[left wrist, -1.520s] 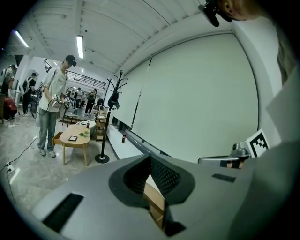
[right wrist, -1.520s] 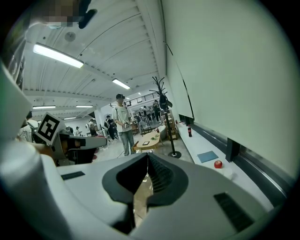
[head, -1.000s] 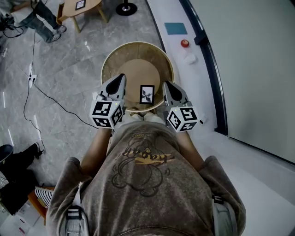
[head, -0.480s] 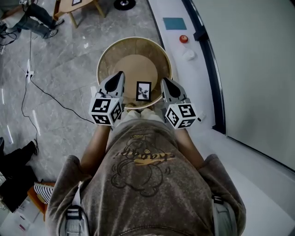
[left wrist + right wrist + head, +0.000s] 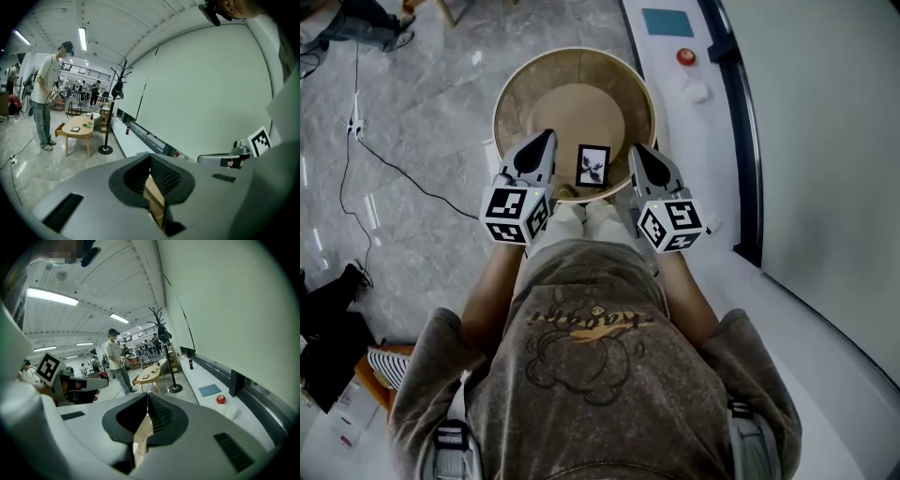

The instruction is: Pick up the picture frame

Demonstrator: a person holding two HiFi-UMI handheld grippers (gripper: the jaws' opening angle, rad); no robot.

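A small black picture frame (image 5: pixel 592 166) with a dark plant print stands at the near edge of a round wooden table (image 5: pixel 512 82) with a raised rim. My left gripper (image 5: pixel 547 138) hangs just left of the frame, its jaws shut and empty. To the frame's right is my right gripper (image 5: pixel 634 150), also shut and empty. Neither touches the frame. In the left gripper view the shut jaws (image 5: pixel 151 157) point out over the room. The right gripper view shows its shut jaws (image 5: pixel 148 396) the same way. The frame is hidden in both gripper views.
A white ledge (image 5: pixel 722 197) runs along the wall on the right, with a red ball (image 5: pixel 685 56), a white lump (image 5: pixel 699 91) and a blue mat (image 5: pixel 667 21). A cable (image 5: pixel 384 169) crosses the grey floor. A person (image 5: pixel 47 93) stands by a low wooden table (image 5: pixel 77 127) and a coat stand (image 5: pixel 110 117).
Both grippers have sunk a little toward the round table's near edge and still flank the frame. Their jaws have stayed shut.
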